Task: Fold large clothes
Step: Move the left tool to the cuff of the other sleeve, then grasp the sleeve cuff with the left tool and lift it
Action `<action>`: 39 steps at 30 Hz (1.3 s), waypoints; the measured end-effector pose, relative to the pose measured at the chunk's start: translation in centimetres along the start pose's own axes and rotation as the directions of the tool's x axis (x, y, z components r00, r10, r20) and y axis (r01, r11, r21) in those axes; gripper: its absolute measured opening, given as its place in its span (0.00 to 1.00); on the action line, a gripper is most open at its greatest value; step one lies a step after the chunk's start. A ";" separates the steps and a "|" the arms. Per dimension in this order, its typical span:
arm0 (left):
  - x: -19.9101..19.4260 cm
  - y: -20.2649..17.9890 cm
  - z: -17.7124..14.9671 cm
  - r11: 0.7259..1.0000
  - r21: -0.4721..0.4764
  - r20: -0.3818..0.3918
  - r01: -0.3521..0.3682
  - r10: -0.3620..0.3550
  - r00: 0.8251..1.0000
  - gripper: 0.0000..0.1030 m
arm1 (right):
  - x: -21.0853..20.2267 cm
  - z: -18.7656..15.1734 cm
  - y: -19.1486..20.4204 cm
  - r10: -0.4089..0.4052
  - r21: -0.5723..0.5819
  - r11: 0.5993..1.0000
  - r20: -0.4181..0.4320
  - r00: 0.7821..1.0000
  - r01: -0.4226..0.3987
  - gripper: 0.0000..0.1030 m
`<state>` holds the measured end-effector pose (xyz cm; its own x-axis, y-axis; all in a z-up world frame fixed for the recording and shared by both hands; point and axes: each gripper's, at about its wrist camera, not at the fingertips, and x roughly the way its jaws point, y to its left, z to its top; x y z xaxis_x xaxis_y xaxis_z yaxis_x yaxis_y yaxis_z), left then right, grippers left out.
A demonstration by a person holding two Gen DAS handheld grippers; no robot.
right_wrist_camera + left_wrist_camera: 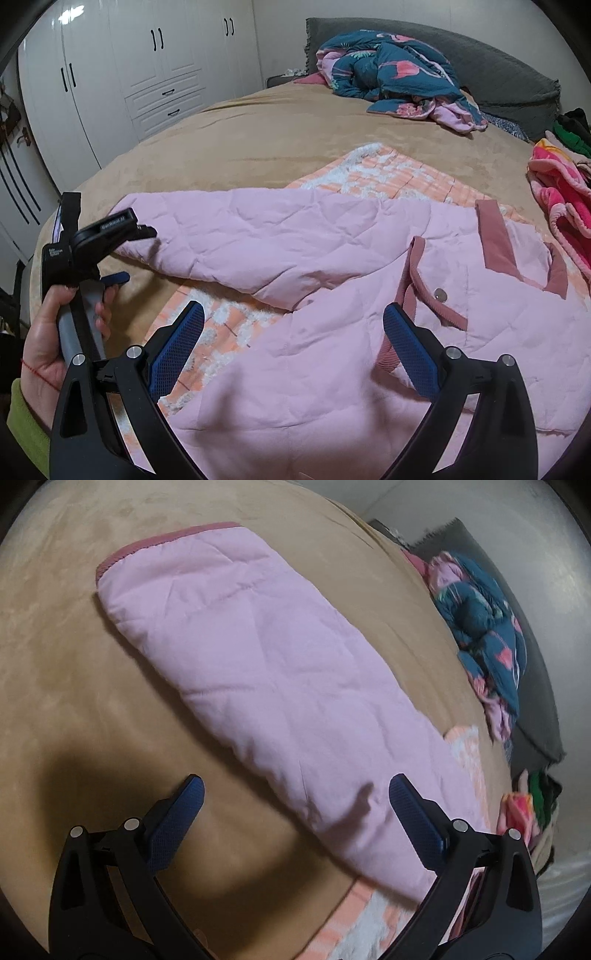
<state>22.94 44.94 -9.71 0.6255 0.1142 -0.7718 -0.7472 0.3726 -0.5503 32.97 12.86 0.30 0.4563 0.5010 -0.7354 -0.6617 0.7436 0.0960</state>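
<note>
A large pink quilted jacket (pixel 332 332) lies spread on the bed, front up, with darker pink trim and a snap button (pixel 439 294). Its sleeve (pixel 251 657) stretches out flat across the bed, cuff at the far end (pixel 122 555). My left gripper (pixel 295 794) is open and empty, hovering over the near part of the sleeve. It also shows in the right wrist view (pixel 114 277), held by a hand at the left. My right gripper (pixel 293 317) is open and empty above the jacket's body.
The bed has a tan cover (pixel 258 129). An orange and white blanket (pixel 388 170) lies under the jacket. A teal floral quilt (pixel 391 70) is bunched by the grey headboard. Pink and green clothes (pixel 557 192) pile at the right. White wardrobes (pixel 129 74) stand to the left.
</note>
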 end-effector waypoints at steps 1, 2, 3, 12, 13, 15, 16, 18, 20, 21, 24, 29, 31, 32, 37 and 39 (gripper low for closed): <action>0.1 0.3 0.4 1.000 -0.024 0.015 0.018 -0.018 1.000 0.91 | 0.0 -0.1 -0.2 -0.001 0.002 1.000 -0.003 1.000 0.001 0.94; 0.2 0.4 0.7 0.999 -0.040 0.031 0.032 -0.031 0.999 0.91 | -0.2 -0.2 -0.5 0.000 0.005 1.000 -0.003 1.000 0.000 0.94; 0.2 0.7 0.8 0.998 -0.052 0.045 0.040 -0.037 0.998 0.91 | -0.4 -0.3 -0.8 0.002 0.006 1.000 0.001 1.000 -0.002 0.94; -0.3 1.7 1.9 0.993 -0.095 0.155 0.068 -0.053 0.986 0.73 | -2.7 -2.3 -4.8 -0.039 0.053 0.998 0.024 0.999 0.038 0.94; -0.5 2.1 1.9 0.993 -0.108 0.159 0.049 -0.031 0.987 0.56 | -2.9 -2.5 -5.1 -0.044 0.058 0.997 0.026 0.999 0.042 0.94; -0.5 2.7 2.1 0.990 -0.131 0.163 0.051 -0.029 0.986 0.34 | -3.1 -2.9 -5.8 -0.050 0.074 0.996 0.028 0.998 0.047 0.94; -0.7 2.9 2.2 0.989 -0.136 0.167 0.055 -0.032 0.986 0.23 | -3.3 -3.2 -6.2 -0.052 0.085 0.995 0.030 0.998 0.049 0.94; -1.5 2.9 2.2 0.988 -0.131 0.190 0.081 -0.055 0.980 0.15 | -3.7 -3.5 -6.7 -0.054 0.099 0.994 0.036 0.998 0.050 0.94; -2.8 2.4 2.2 0.987 -0.113 0.219 0.115 -0.088 0.972 0.11 | -4.1 -3.9 -7.1 -0.055 0.114 0.992 0.041 0.998 0.050 0.94; -3.7 2.0 2.2 0.987 -0.094 0.232 0.127 -0.102 0.967 0.10 | -4.3 -4.1 -7.3 -0.054 0.120 0.992 0.043 0.998 0.048 0.94; -6.3 0.3 2.4 0.988 -0.028 0.271 0.149 -0.136 0.953 0.09 | -5.2 -5.0 -8.1 -0.061 0.141 0.989 0.055 0.997 0.053 0.94; -9.8 -2.3 1.9 0.980 0.048 0.307 0.191 -0.196 0.931 0.09 | -6.6 -6.3 -9.5 -0.070 0.190 0.980 0.067 0.995 0.056 0.94; -11.1 -3.0 1.5 0.976 0.079 0.323 0.202 -0.217 0.921 0.09 | -7.1 -6.7 -9.8 -0.082 0.196 0.978 0.070 0.994 0.067 0.94; -12.1 -3.7 1.2 0.972 0.106 0.333 0.211 -0.235 0.913 0.09 | -7.4 -6.9 -10.1 -0.088 0.202 0.977 0.071 0.994 0.072 0.94; -14.3 -6.6 -0.2 0.953 0.184 0.344 0.239 -0.291 0.893 0.08 | -9.0 -7.8 -11.4 -0.111 0.236 0.968 0.083 0.990 0.089 0.94; -15.1 -7.6 -1.0 0.946 0.220 0.351 0.240 -0.306 0.885 0.08 | -9.9 -8.2 -12.1 -0.114 0.256 0.963 0.094 0.989 0.087 0.94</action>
<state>19.01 39.44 5.81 0.8612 0.3103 -0.4026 -0.5070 0.5820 -0.6358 31.56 -4.69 0.87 0.5828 0.4520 -0.6754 -0.4449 0.8729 0.2003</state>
